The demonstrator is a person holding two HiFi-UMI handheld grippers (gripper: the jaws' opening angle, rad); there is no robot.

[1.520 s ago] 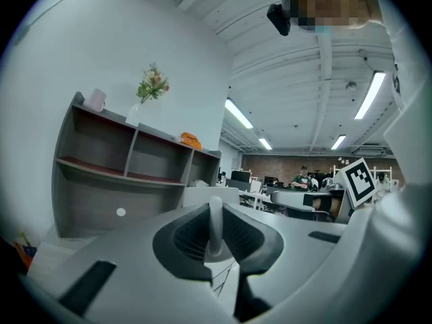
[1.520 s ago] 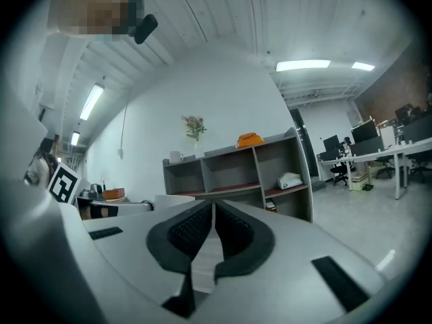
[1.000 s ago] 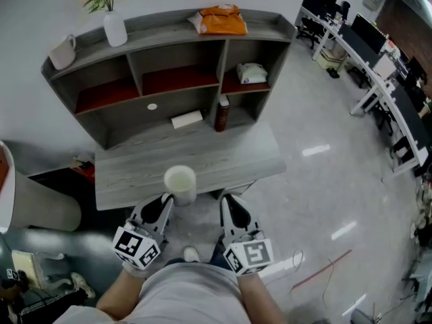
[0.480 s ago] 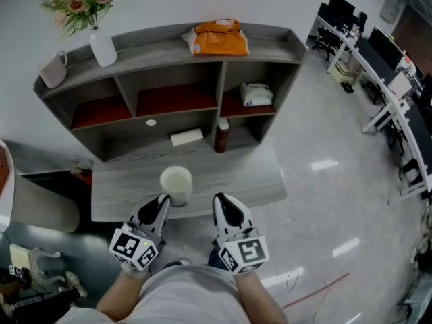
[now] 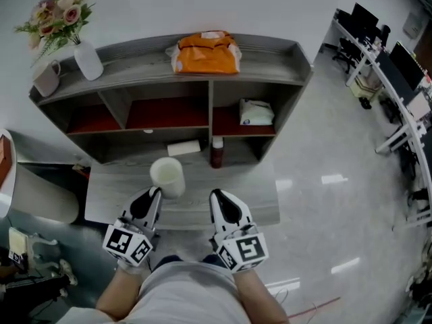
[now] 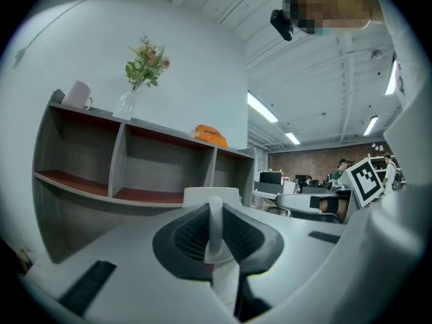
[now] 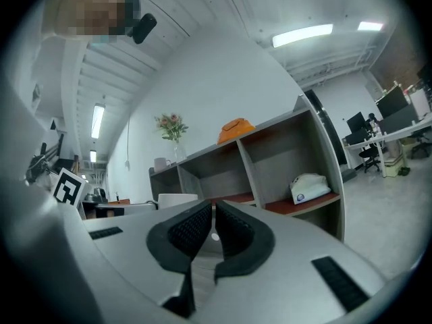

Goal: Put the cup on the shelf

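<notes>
A white cup hangs upright over the grey desk, just in front of the shelf unit. My left gripper is shut on the near wall of the cup, and a thin white strip of it shows between the pads in the left gripper view. My right gripper hovers beside it to the right, shut with nothing between its pads. In the right gripper view the cup shows at the left, with the shelf unit ahead.
The shelf top carries an orange bag, a vase of flowers and a mug. A white pouch lies in the right compartment. A dark bottle and a white box stand below. Office desks line the right.
Both grippers and the cup have come forward toward the shelf unit. The cup now hangs nearer the lower compartments. The left grip on it has held.
</notes>
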